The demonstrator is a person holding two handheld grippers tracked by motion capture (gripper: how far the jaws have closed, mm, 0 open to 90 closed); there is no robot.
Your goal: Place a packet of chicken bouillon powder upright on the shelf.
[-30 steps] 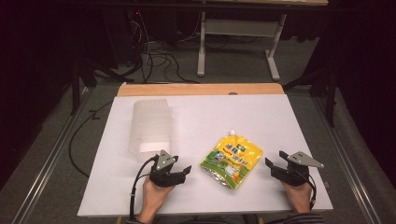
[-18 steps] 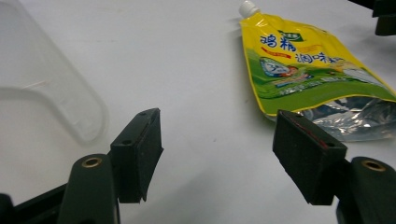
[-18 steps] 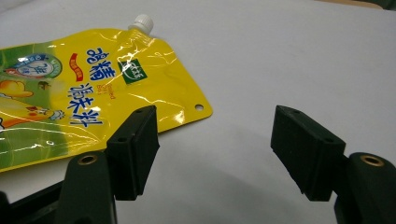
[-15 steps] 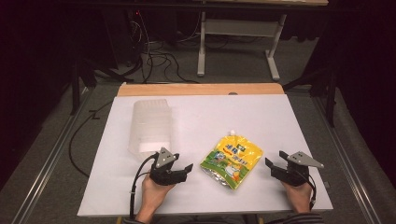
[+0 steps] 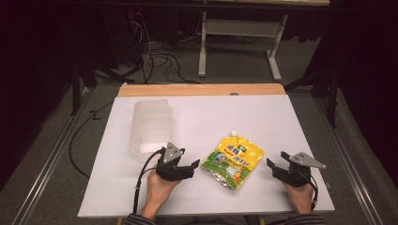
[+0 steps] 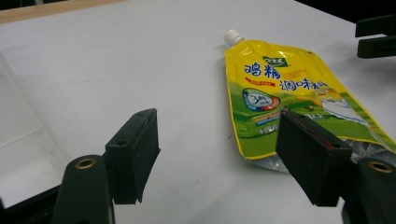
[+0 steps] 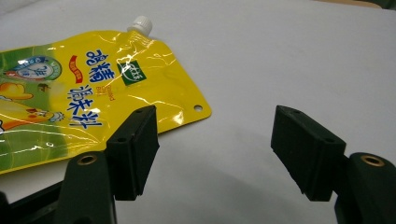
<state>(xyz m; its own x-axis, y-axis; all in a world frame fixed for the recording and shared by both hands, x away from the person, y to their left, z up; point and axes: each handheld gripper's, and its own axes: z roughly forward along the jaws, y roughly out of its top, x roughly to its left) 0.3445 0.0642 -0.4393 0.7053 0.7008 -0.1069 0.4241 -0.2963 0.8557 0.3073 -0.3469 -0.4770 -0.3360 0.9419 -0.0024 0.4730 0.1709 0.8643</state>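
Pouch (image 5: 233,161) between hand-held grippers (untouched)

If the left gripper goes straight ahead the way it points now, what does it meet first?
Probably the yellow pouch: its lower edge lies just ahead of the open left gripper, toward one jaw; the depth is unclear.

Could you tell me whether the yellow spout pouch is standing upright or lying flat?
Lying flat: the yellow pouch rests face-up on the white table, its white cap level with the surface.
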